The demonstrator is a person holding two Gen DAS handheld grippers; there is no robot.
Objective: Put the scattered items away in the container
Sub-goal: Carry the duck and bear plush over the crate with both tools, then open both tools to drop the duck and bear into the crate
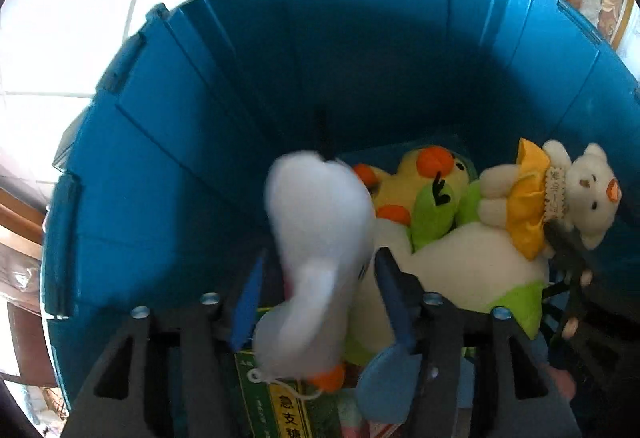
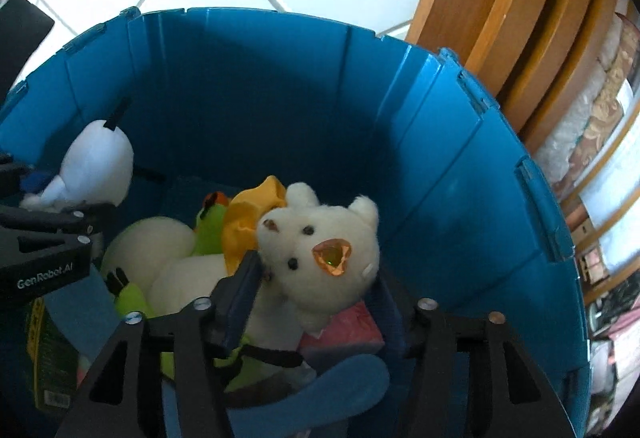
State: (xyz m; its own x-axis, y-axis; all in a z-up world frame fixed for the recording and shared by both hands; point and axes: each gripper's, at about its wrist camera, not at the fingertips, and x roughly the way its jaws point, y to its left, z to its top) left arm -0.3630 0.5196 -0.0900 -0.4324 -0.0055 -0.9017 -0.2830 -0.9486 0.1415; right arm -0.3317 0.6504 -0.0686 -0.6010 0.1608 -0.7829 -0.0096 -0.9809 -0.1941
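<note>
The blue plastic container (image 1: 208,166) has ribbed walls and stands on pale floor tiles. Inside it lies a heap of soft toys. A white plush with an orange tip (image 1: 316,262) hangs blurred near the left wall, a cord at its lower end. A yellow plush with orange patches (image 1: 424,174) lies deepest, beside a green piece (image 1: 434,208). A cream teddy bear in a yellow dress (image 2: 320,250) rests on a large white-and-green plush (image 1: 480,270) — face up, an orange heart gem on its snout. A green printed box (image 1: 288,410) lies low, partly hidden.
</note>
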